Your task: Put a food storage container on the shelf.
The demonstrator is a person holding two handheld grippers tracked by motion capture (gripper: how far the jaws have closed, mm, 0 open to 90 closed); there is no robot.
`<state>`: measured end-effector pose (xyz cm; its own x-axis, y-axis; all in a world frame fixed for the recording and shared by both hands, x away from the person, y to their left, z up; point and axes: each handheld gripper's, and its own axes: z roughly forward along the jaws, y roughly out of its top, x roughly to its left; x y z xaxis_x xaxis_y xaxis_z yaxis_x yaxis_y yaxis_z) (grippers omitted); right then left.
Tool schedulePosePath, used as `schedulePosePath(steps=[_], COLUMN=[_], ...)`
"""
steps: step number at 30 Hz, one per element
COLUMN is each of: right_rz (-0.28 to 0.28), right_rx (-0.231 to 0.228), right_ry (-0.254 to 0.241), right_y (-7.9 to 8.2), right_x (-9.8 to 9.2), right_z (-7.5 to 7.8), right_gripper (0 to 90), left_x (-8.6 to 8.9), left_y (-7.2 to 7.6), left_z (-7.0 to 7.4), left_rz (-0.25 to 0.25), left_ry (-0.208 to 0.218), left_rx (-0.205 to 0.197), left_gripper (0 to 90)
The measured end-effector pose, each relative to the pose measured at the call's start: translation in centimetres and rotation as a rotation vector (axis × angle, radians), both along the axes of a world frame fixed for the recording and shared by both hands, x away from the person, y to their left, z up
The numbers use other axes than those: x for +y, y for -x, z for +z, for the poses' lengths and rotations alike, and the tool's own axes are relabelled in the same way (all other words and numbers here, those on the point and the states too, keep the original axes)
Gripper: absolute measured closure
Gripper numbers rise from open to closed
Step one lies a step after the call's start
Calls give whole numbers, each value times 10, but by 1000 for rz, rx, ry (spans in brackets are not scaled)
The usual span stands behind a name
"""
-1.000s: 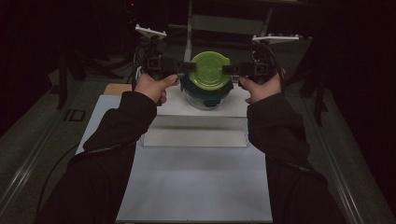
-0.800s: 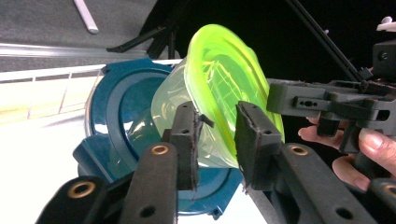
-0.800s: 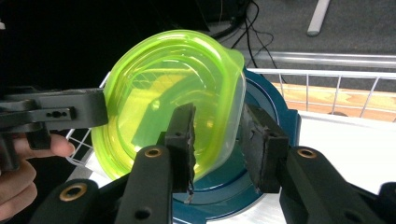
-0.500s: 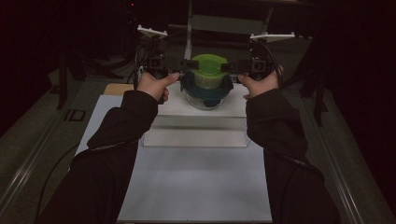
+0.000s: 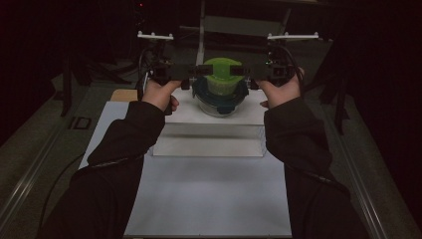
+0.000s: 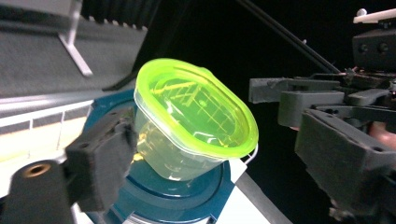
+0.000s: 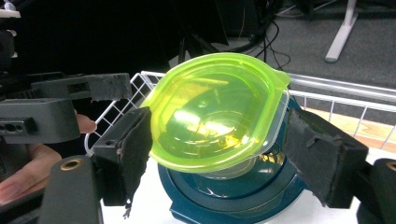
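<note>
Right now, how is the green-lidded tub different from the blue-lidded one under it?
The top tub has a bright see-through yellow-green lid; the bottom tub has a dark blue lid you cannot see through. The top tub sits tilted, while the bottom tub lies flat on the white block. The top tub looks smaller, leaving the bottom tub's blue rim showing around it. Both are roundish plastic tubs with snap lids.

High view looking forward and down from above the person's side, both gripper views looking along their jaws, sitting close, facing each other, sharing the green tub (image 6: 194, 119) between them.
</note>
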<state>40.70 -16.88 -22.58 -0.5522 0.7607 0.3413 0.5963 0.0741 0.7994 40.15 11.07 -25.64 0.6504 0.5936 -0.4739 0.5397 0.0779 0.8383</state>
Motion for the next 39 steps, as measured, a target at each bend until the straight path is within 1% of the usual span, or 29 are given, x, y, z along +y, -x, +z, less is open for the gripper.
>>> schedulePosePath(steps=[1, 2, 3, 4, 7, 8, 9, 10, 12, 13, 15, 16, 17, 18, 22, 23, 25, 29, 31, 33, 36, 38, 39], right_rz=[6, 12, 15, 20, 39, 43, 45, 49, 59, 62, 63, 63, 63, 65, 82, 87, 101, 119, 127, 130, 137, 138, 140], right_rx=[-5, -16, -22, -26, -33, -37, -40, -45, -50, -52, -59, -61, -67, -67, -69, -69, -64, -58, -51, -55, -66, -74, -75], right_ry=[-1, 6, 6, -3, -12, -9, -11, -17, -22, -25, -23, -16, -13, -12, -6, -6, -7, -9, -6, 5, 15, 12, 14], right_y=[2, 4, 6, 8, 14, 17, 20, 23, 29, 31, 36, 39, 42, 45, 56, 58, 64, 76, 82, 88, 97, 101, 102], right_x=[0, 0, 0, 0, 0, -1, -1, -3, -6, -7, -10, -12, -14, -15, -18, -19, -20, -22, -22, -22, -21, -20, -21], right_z=[0, 0, 0, 0, -2, -4, -5, -7, -10, -11, -15, -18, -21, -24, -36, -40, -49, -68, -79, -90, -109, -117, -120], right_gripper=[231, 215, 212, 211, 207, 206, 207, 207, 207, 206, 206, 206, 207, 207, 214, 213, 212, 209, 210, 212, 212, 212, 211], left_x=[-1, 0, 0, 0, 0, 0, 1, 1, 1, 1, 2, 3, 4, 4, 5, 5, 3, 1, -1, -2, -4, -5, -5], left_y=[2, 3, 3, 5, 12, 15, 20, 23, 31, 36, 44, 47, 52, 55, 66, 69, 75, 86, 91, 97, 104, 109, 112], left_z=[-1, -1, -1, -3, -7, -8, -10, -11, -14, -15, -19, -21, -23, -24, -33, -36, -41, -53, -59, -65, -76, -83, -88], left_rz=[-5, -11, -11, -15, -6, -9, -2, -2, -12, -14, -18, -26, -26, -28, -52, -67, -79, -100, -107, -111, -121, -129, -135], left_ry=[-8, -5, -5, -5, -27, -22, -10, -14, -35, -53, -55, -54, -47, -51, -35, -40, -52, -63, -78, -90, -103, -116, -113], left_rx=[-7, -8, -8, -18, -56, -66, -92, -109, -140, -157, -180, -181, -191, -194, -194, -195, -203, -205, -212, -227, -235, -236, -235], left_gripper=[50, 5, 5, 5, 5, 5, 5, 5, 5, 5, 5, 5, 5, 5, 5, 5, 5, 5, 5, 5, 5, 5, 5])
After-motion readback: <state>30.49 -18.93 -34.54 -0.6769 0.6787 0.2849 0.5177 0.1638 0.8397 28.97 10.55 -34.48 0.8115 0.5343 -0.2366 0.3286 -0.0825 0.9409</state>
